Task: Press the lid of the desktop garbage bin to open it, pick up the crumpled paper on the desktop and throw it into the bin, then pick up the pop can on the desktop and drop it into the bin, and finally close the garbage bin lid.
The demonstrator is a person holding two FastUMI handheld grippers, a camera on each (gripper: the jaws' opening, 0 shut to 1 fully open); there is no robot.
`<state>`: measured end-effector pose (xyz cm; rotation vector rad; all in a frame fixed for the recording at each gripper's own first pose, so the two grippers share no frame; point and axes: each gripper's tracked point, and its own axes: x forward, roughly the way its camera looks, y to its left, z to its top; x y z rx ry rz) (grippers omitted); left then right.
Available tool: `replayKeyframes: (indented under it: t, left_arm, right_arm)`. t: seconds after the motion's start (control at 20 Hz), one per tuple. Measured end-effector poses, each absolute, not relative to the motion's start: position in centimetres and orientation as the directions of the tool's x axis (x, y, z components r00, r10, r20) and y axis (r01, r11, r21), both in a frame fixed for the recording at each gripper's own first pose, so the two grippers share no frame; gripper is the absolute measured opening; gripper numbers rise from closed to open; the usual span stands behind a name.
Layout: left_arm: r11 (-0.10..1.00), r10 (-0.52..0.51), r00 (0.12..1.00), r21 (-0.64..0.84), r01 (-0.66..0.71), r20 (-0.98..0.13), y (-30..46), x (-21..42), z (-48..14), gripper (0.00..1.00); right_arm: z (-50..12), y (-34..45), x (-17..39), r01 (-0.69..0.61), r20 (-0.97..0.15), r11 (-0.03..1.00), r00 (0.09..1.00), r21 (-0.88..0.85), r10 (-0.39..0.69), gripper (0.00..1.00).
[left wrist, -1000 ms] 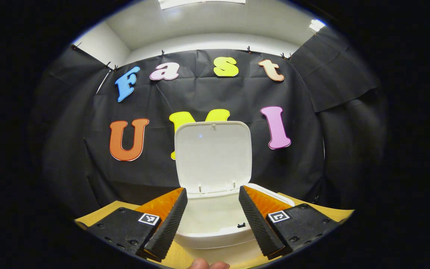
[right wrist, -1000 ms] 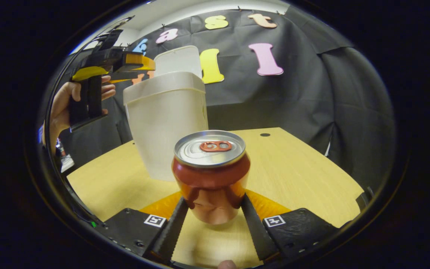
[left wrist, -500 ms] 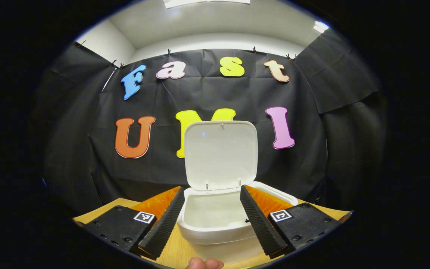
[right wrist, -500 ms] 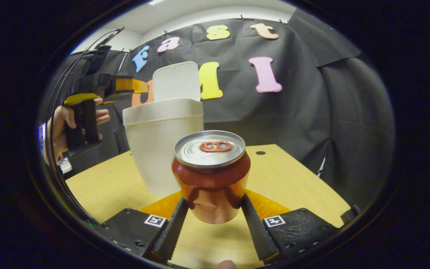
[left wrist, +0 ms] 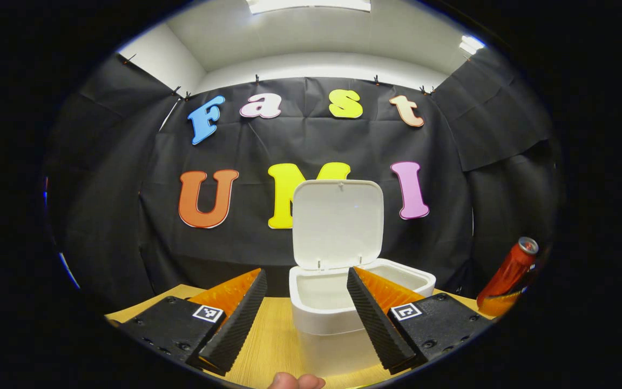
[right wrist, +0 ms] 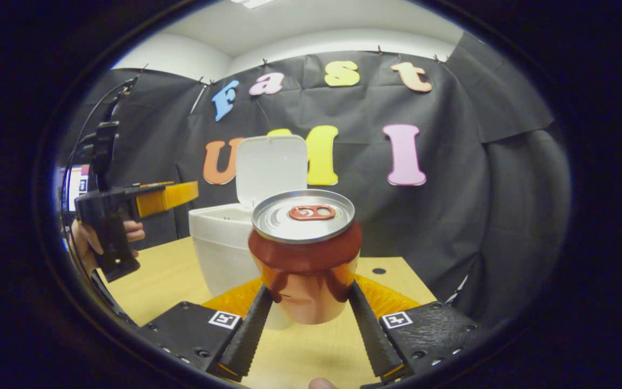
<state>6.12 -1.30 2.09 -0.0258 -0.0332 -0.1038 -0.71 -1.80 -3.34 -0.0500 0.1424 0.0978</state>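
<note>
**Can carried toward the open bin**

The right gripper (right wrist: 306,310) had its jaws clamped on the lower sides of the red can (right wrist: 304,254), which stood upright and, by the look of it, clear of the desk (right wrist: 170,281). The white bin (right wrist: 219,243) sat beyond and to the left, its lid (right wrist: 270,165) standing open. The left gripper (left wrist: 306,319) hovered on the near side of the bin, jaws apart and empty. To do the drop well, the can should be brought squarely above the bin's mouth, clear of the upright lid, before the jaws let go. Whether the paper lay inside could not be told.
</note>
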Motion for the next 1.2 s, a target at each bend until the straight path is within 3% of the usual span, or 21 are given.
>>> replayKeyframes:
  t: [0.5, 0.95, 1.2]
  left_arm:
    - [0.997, -0.073, 0.997, -0.034, 0.073, -0.001, 3.6, 3.4, 0.1, 0.96]
    - [0.999, -0.037, 0.999, -0.021, 0.037, -0.028, 6.7, 1.7, -0.5, 0.97]
    - [0.999, -0.029, 0.999, -0.018, 0.029, -0.013, 7.4, 1.1, 0.0, 0.96]
  right_arm:
    - [5.6, 6.4, 6.4, -0.250, -0.086, 0.963, 0.967, -0.103, 0.241, 0.80]
    - [4.9, 11.6, 13.6, -0.296, -0.211, 0.953, 0.937, -0.056, 0.279, 0.80]
    - [4.0, 11.8, 15.8, -0.265, -0.248, 0.963, 0.936, -0.038, 0.248, 0.80]
